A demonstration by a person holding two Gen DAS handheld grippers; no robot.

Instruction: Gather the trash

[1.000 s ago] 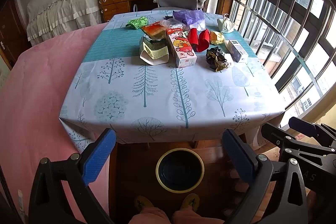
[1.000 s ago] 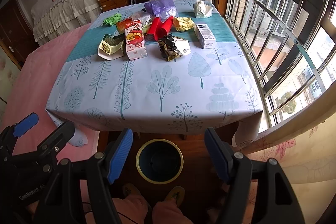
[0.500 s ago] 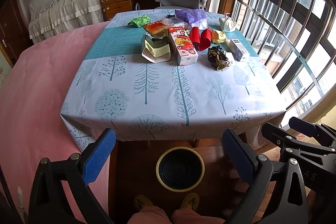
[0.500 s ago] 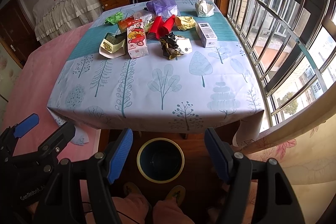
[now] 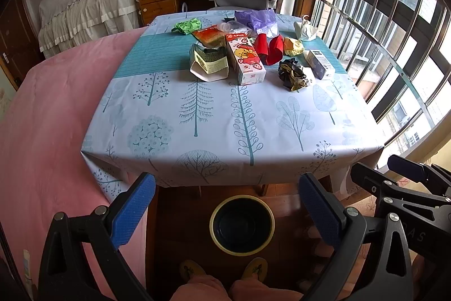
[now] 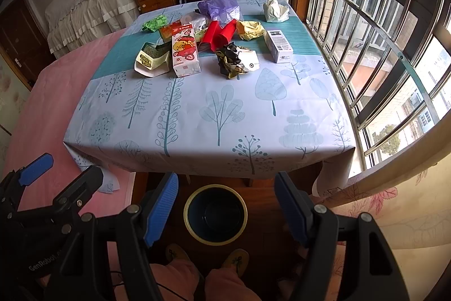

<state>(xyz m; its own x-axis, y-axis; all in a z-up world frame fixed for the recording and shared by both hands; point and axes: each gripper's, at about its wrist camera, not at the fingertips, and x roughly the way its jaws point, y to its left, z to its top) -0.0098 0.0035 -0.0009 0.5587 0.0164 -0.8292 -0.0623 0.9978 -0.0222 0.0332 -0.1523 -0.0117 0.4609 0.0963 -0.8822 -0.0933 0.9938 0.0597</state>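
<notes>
Trash is all on the bench [image 5: 197, 126] in my left view, none of it collected by the look of things: a green wad [image 5: 187, 26] at the far side, a flat red packet [image 5: 210, 36], a green-and-white carton [image 5: 210, 64] lying beside the long snack box [image 5: 245, 58], two red cups [image 5: 269, 48], a yellow wrapper [image 5: 293, 45], a black crumple [image 5: 290, 73] touching a white scrap, a small grey box [image 5: 320, 64], a purple bag [image 5: 258, 19] and a white bag [image 5: 305, 28] at the far edge. My left fingers [image 5: 225, 212] hang released and wide apart, grasping nothing, low in front of the bench's near edge. Between them on the floor stands the bin [image 5: 241, 224], yellow-rimmed and dark inside; I can make out nothing in it. My own slippers show just below it. In the right view the same heap sits far across the bench [image 6: 214, 114]: snack box [image 6: 184, 52], carton [image 6: 152, 58], red cups [image 6: 220, 34], black crumple [image 6: 232, 59], grey box [image 6: 277, 45], yellow wrapper [image 6: 249, 30], purple bag [image 6: 221, 7], white bag [image 6: 274, 10], green wad [image 6: 155, 23]. My right fingers [image 6: 227, 208] are likewise released, wide and bare, with the bin [image 6: 215, 212] framed between them under the bench's overhang, its inside dark and, as far as I can tell, bare. I judge the task at its very start: every piece is left to lift and drop, and all lie well away from both pairs of fingers.
</notes>
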